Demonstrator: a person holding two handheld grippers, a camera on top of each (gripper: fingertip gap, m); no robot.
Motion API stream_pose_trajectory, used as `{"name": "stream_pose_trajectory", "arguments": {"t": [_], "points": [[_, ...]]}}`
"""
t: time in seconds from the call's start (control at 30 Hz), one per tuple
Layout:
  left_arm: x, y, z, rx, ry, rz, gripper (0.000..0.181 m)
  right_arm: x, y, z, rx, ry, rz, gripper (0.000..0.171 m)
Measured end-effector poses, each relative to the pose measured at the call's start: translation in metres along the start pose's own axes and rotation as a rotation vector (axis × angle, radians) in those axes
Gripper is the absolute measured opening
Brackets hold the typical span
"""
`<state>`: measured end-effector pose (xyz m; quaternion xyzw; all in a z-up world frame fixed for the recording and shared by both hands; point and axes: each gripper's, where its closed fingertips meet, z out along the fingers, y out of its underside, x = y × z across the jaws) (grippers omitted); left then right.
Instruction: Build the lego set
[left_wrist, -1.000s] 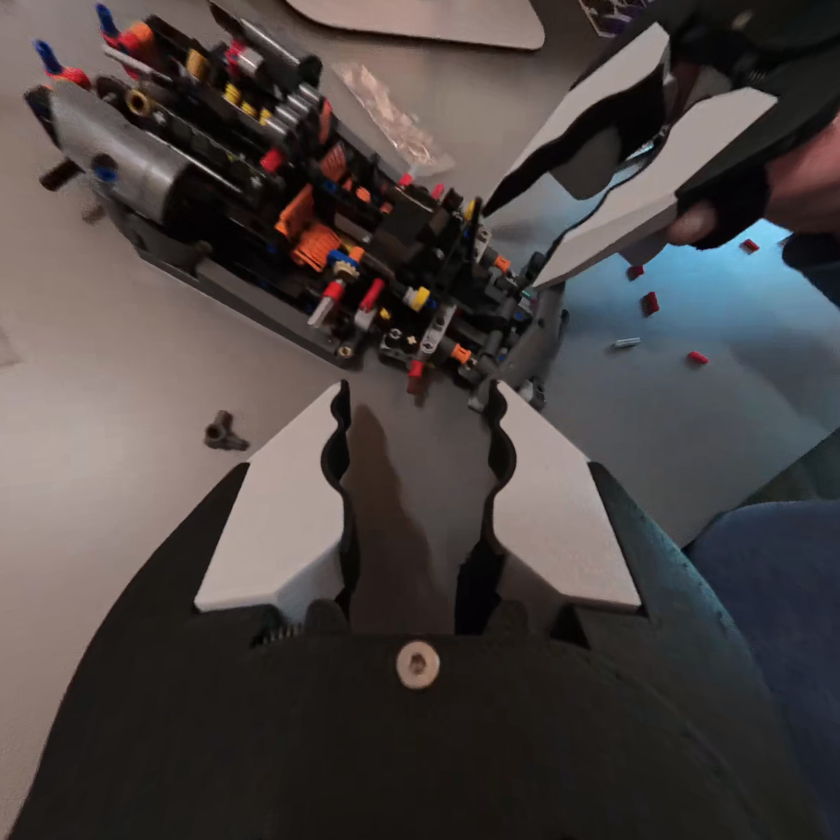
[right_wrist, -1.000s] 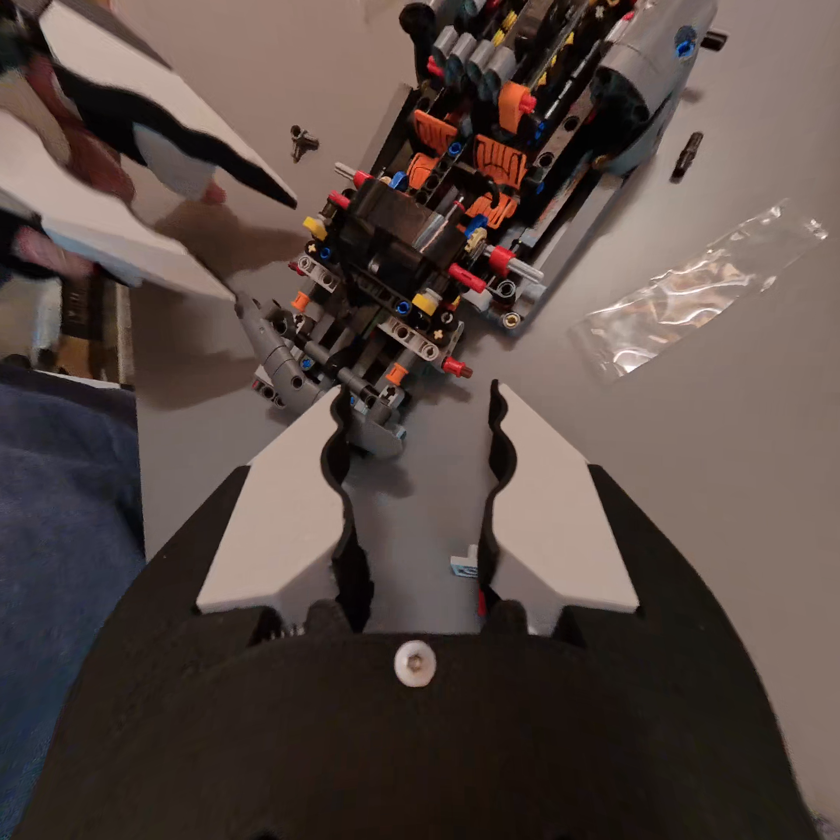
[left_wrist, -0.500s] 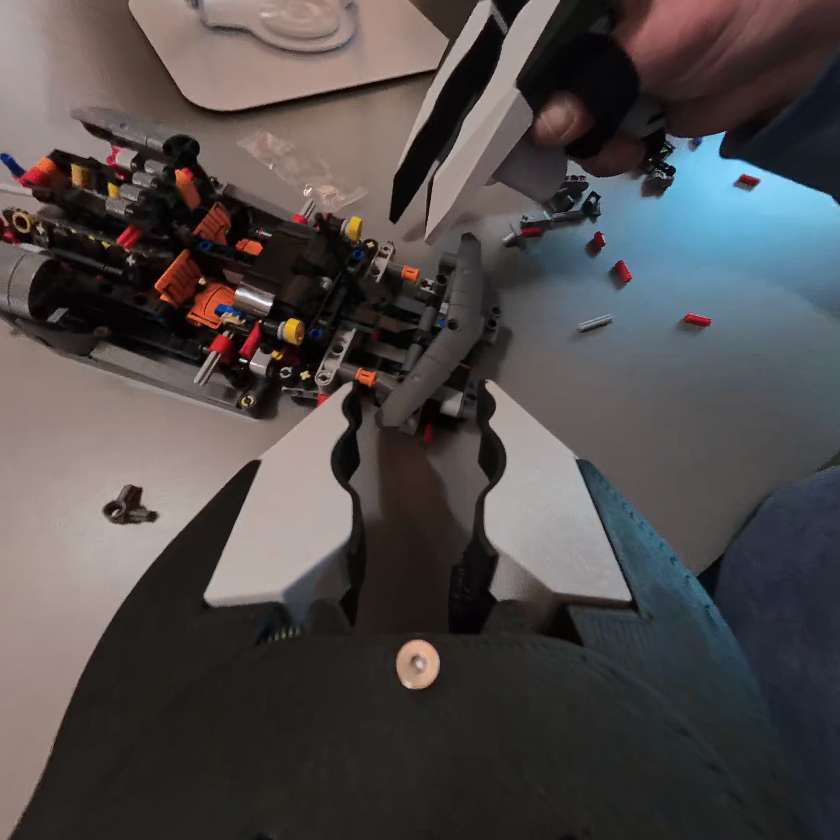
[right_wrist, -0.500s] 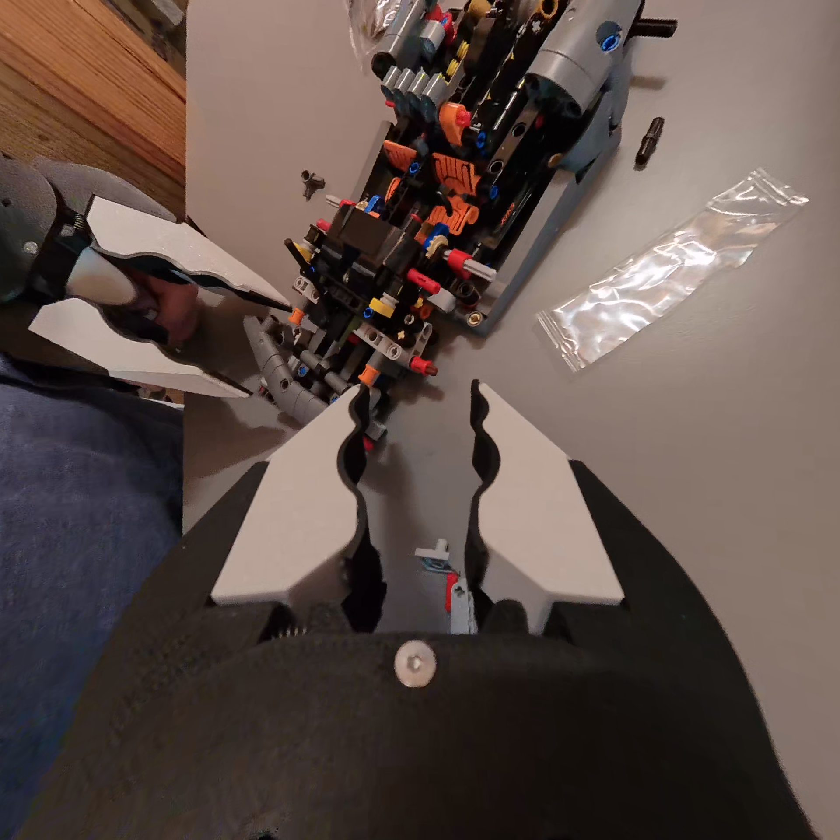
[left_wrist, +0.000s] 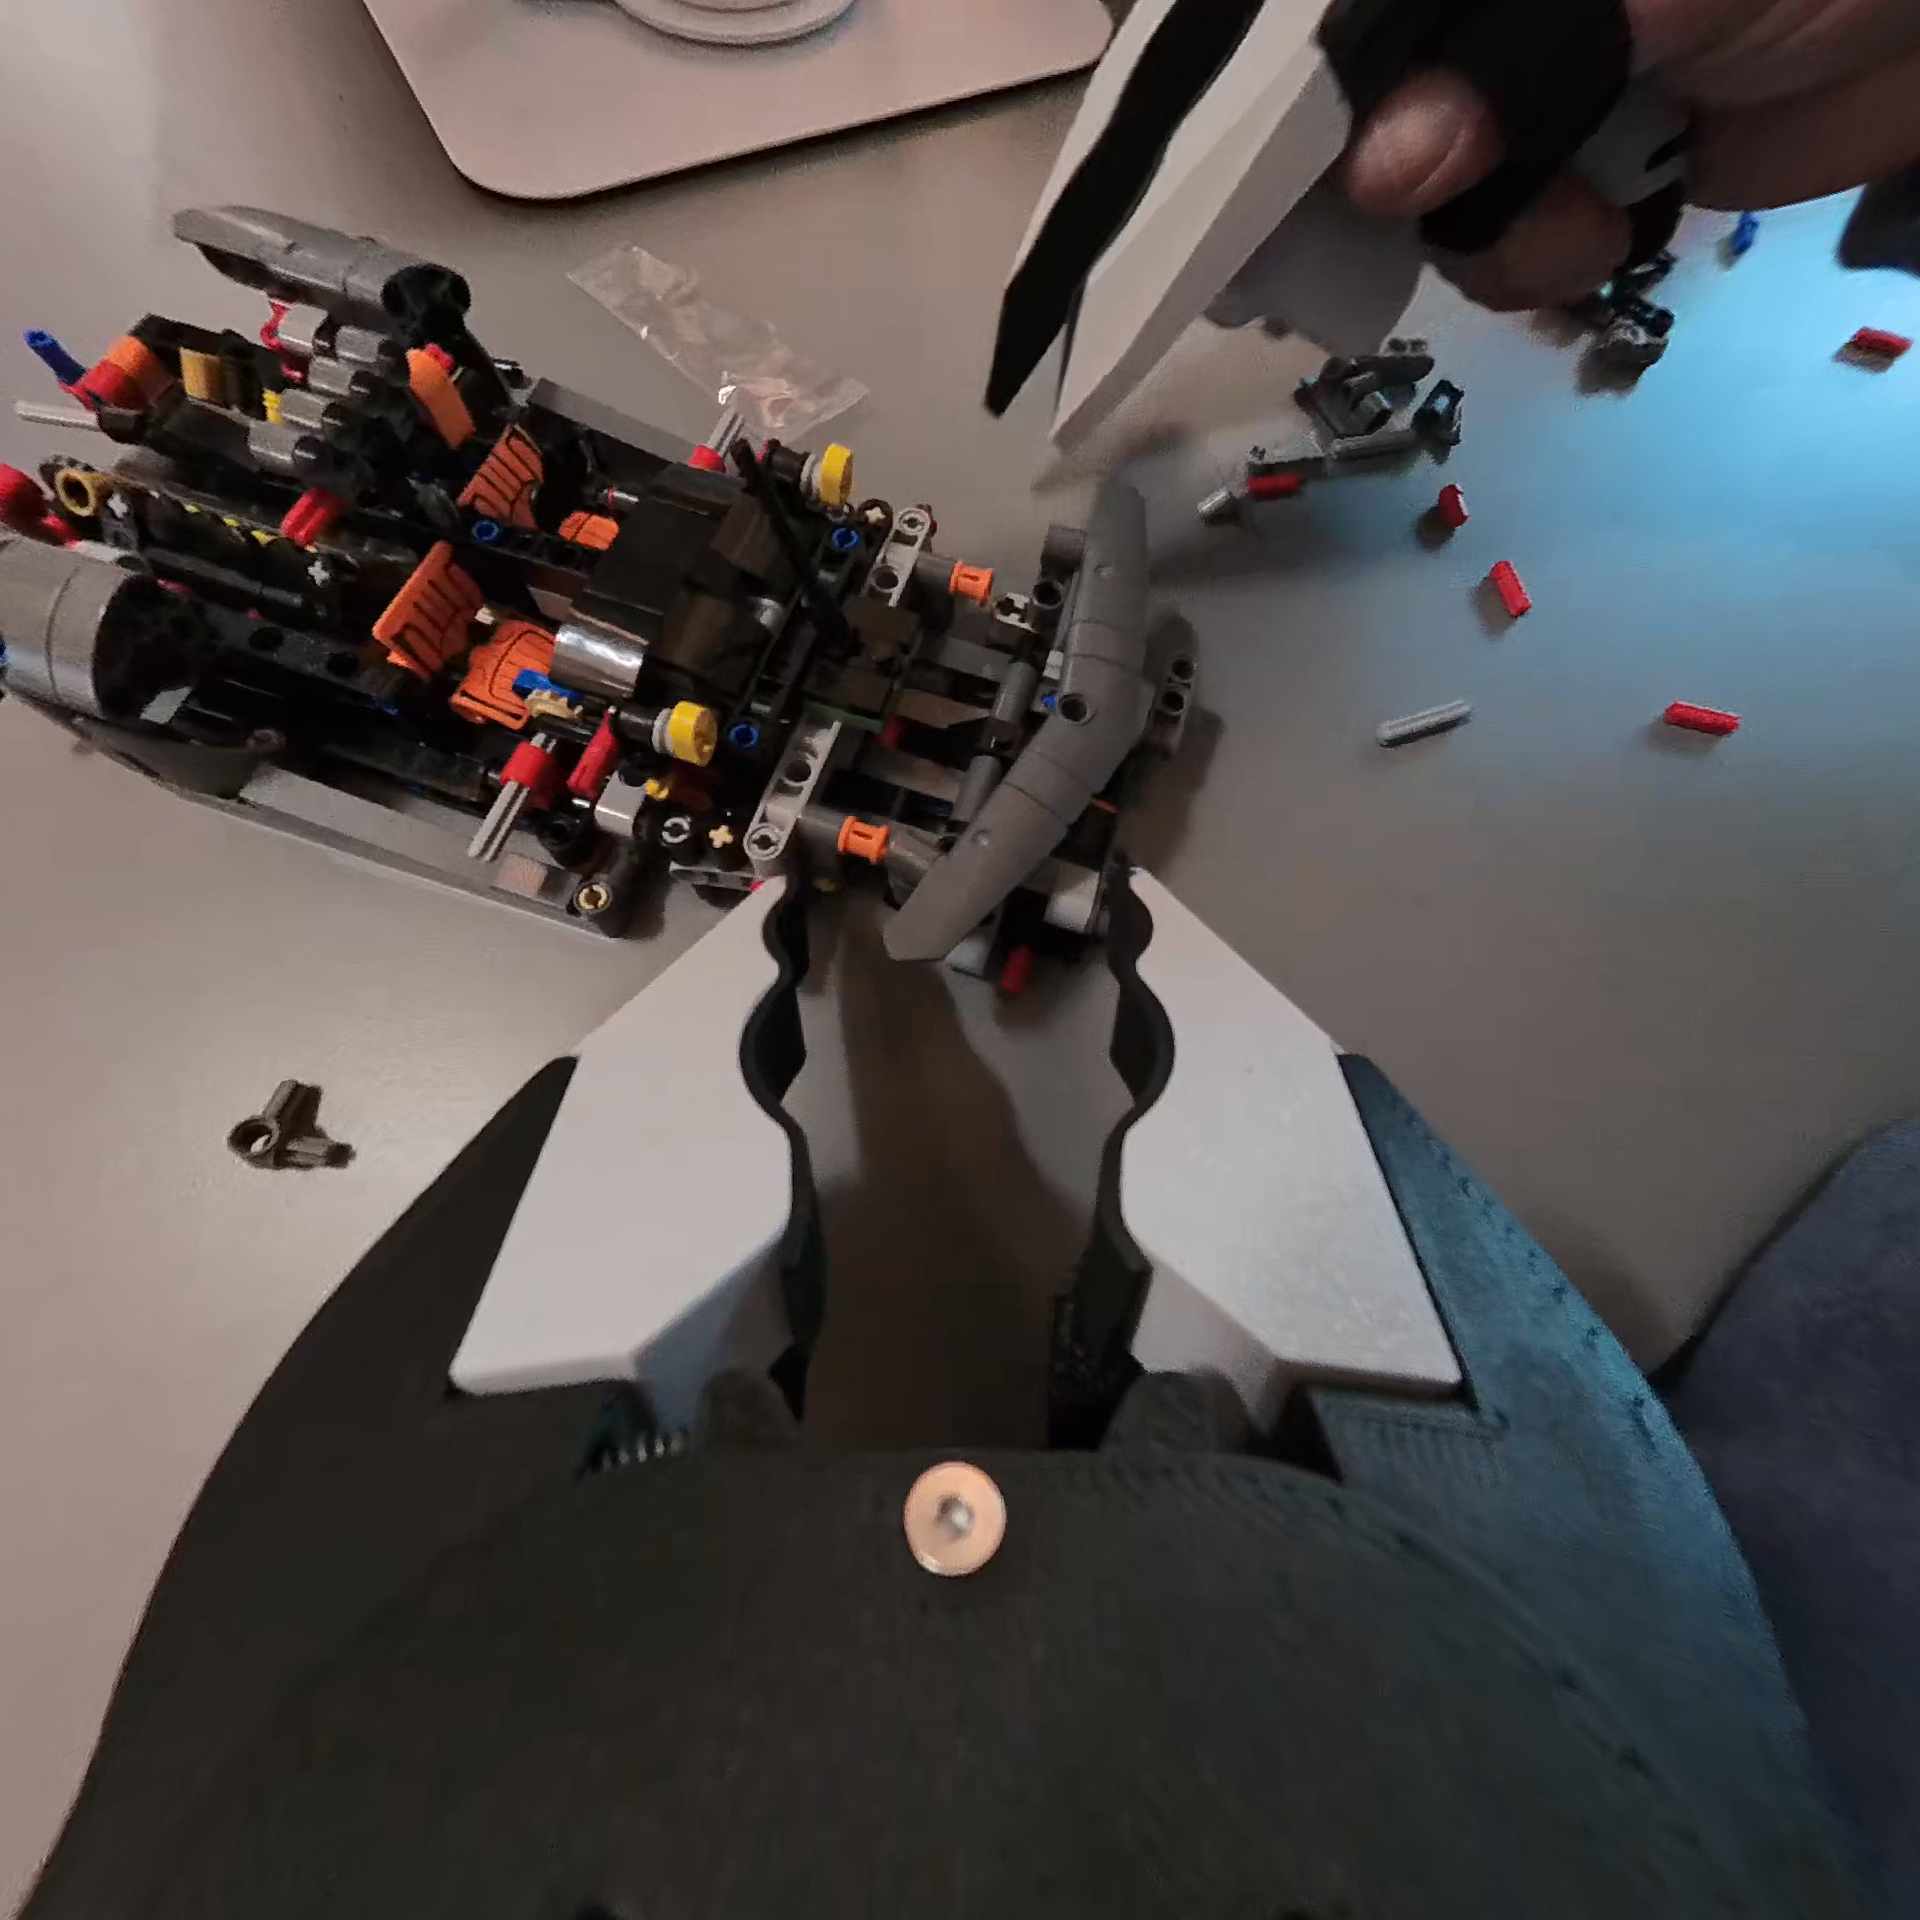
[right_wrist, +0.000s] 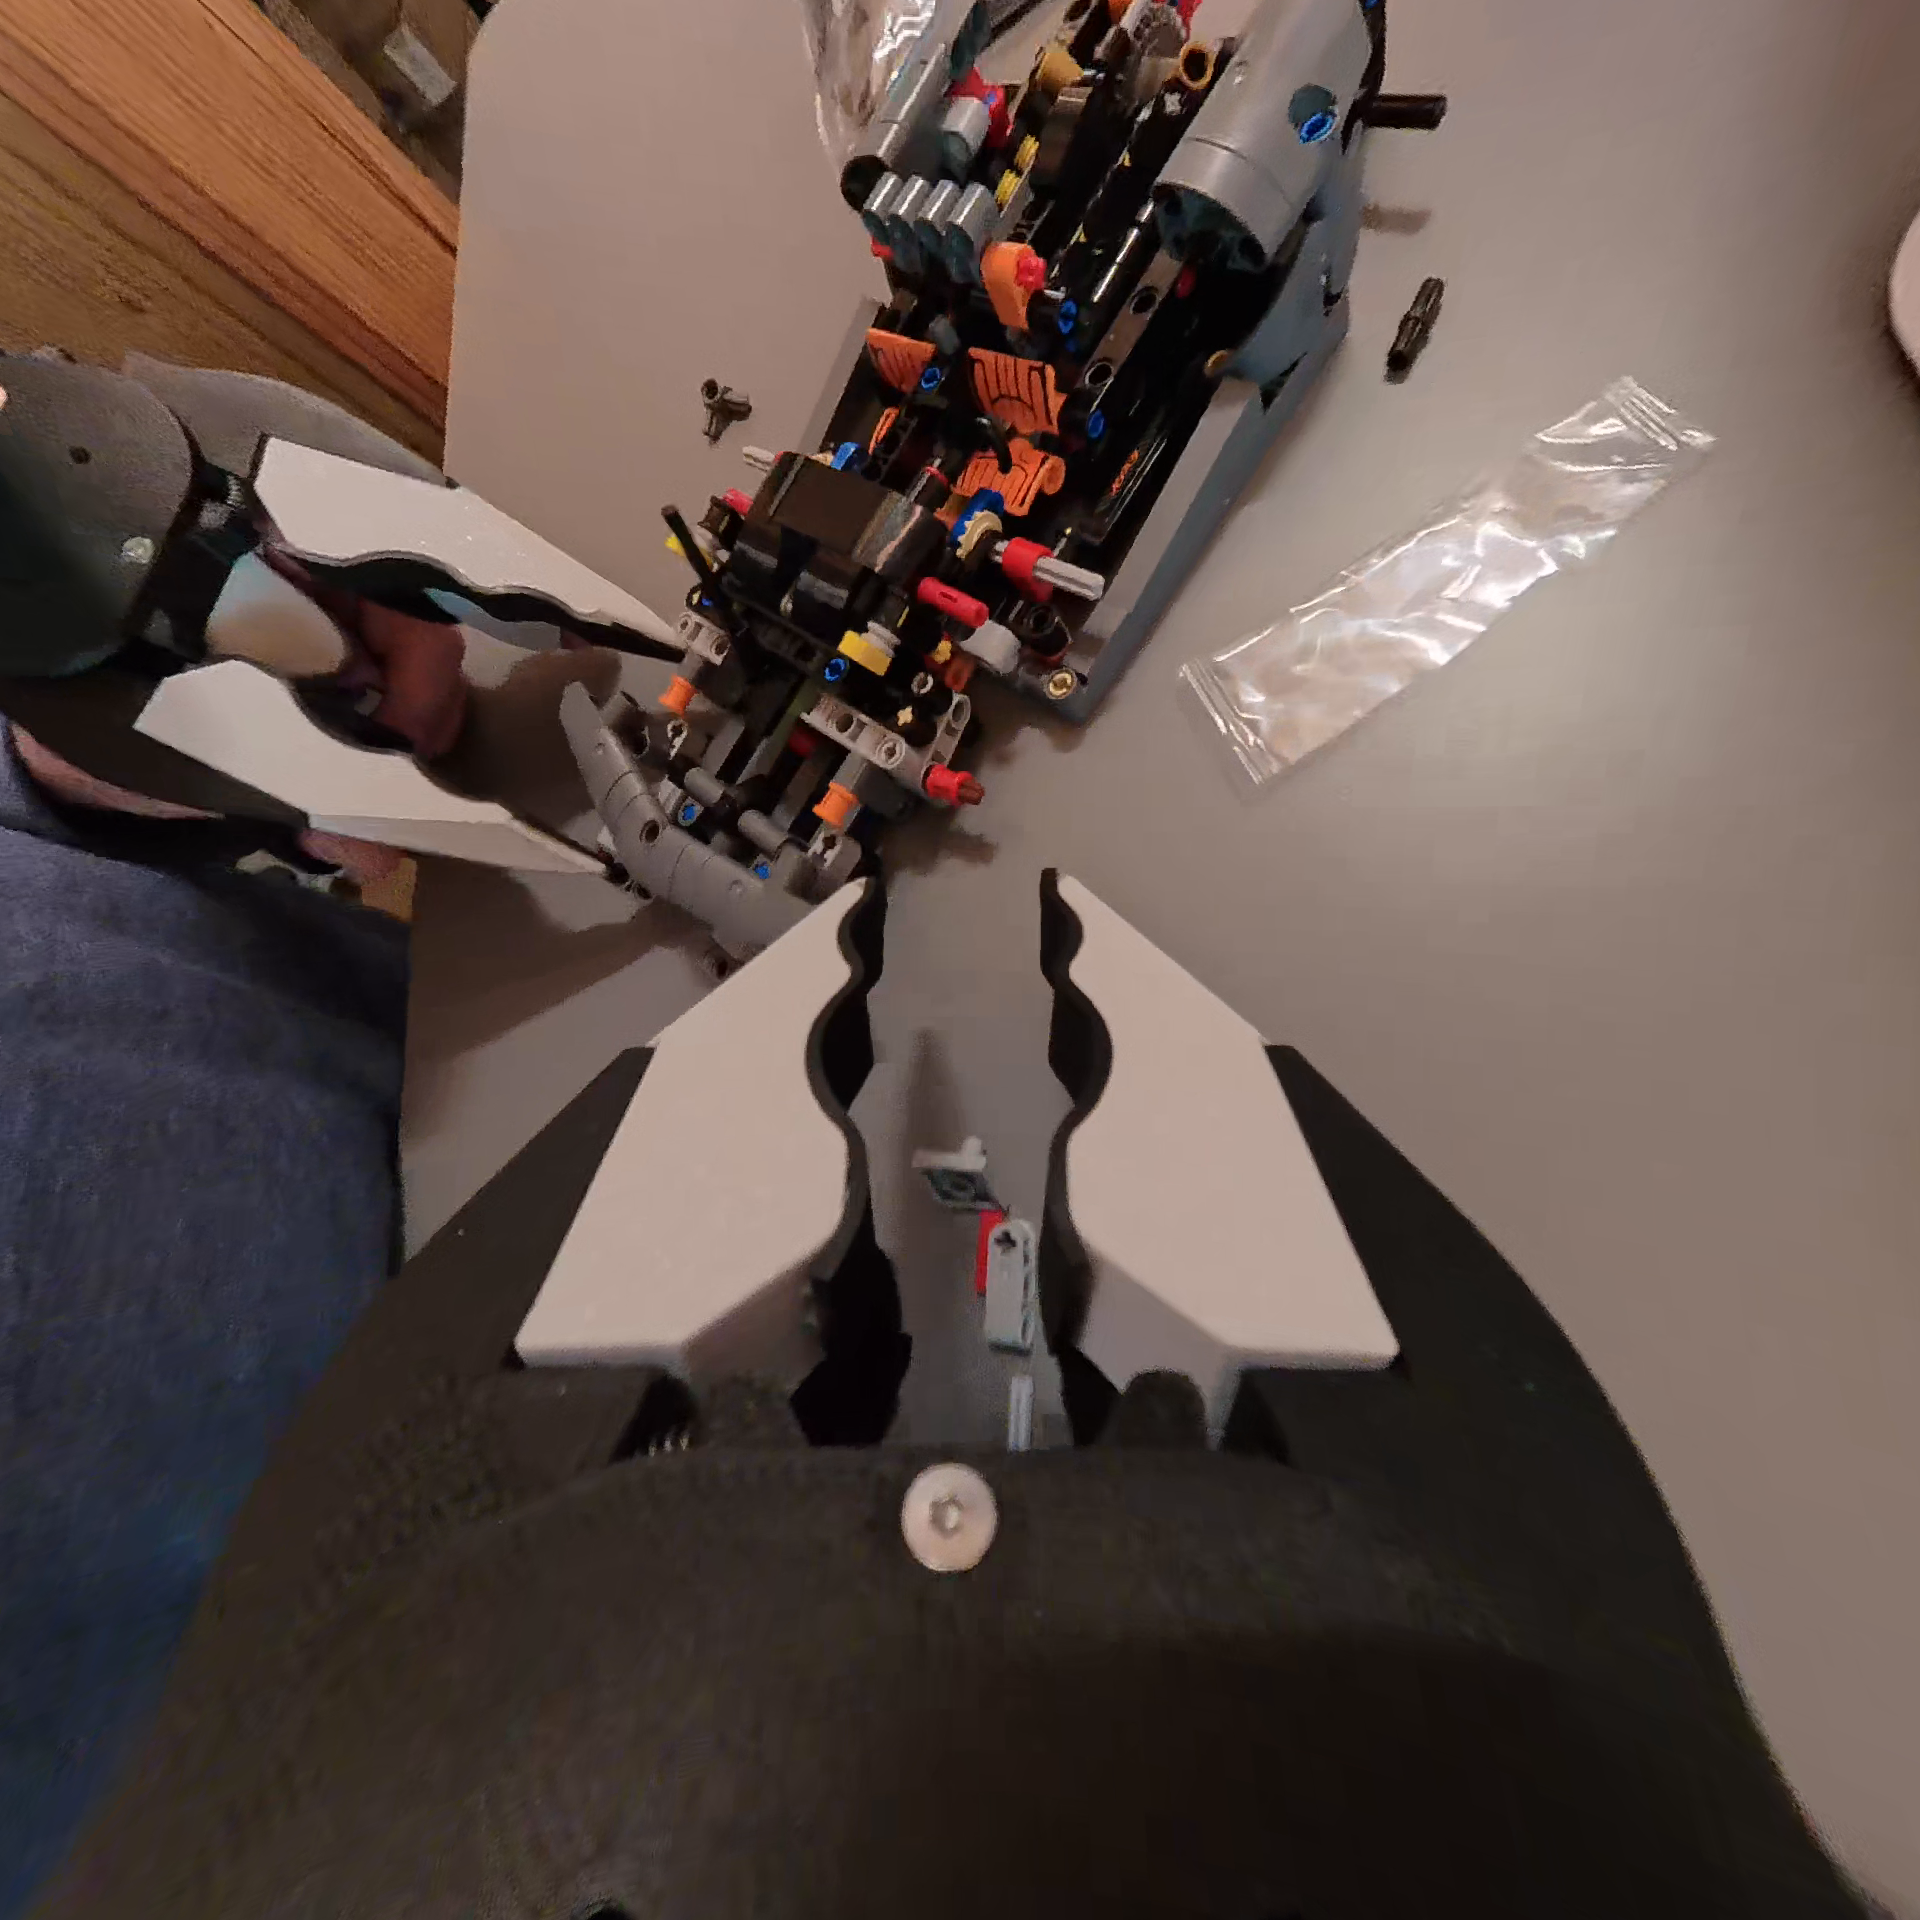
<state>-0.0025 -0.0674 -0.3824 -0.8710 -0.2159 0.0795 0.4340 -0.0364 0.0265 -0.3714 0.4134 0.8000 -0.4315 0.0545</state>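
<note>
Grey table (right_wrist: 1558, 1039) beside wood floor (right_wrist: 156, 208); both tongs (left_wrist: 951, 914) (right_wrist: 961, 894) agape, empty.

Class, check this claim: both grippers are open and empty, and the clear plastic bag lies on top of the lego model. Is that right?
Not quite. The clear plastic bag lies flat on the table beside the lego model, apart from it, as the right wrist view shows. The rest holds: the left gripper and right gripper are both open and empty.
</note>
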Motion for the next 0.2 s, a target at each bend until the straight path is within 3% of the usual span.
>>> {"name": "stream_pose_trajectory", "arguments": {"t": [0.2], "points": [[0.001,-0.004,0.003,-0.007,-0.05,0.045,0.055,-0.022,0.039,0.011,-0.206,-0.094,-0.127,0.027]]}}
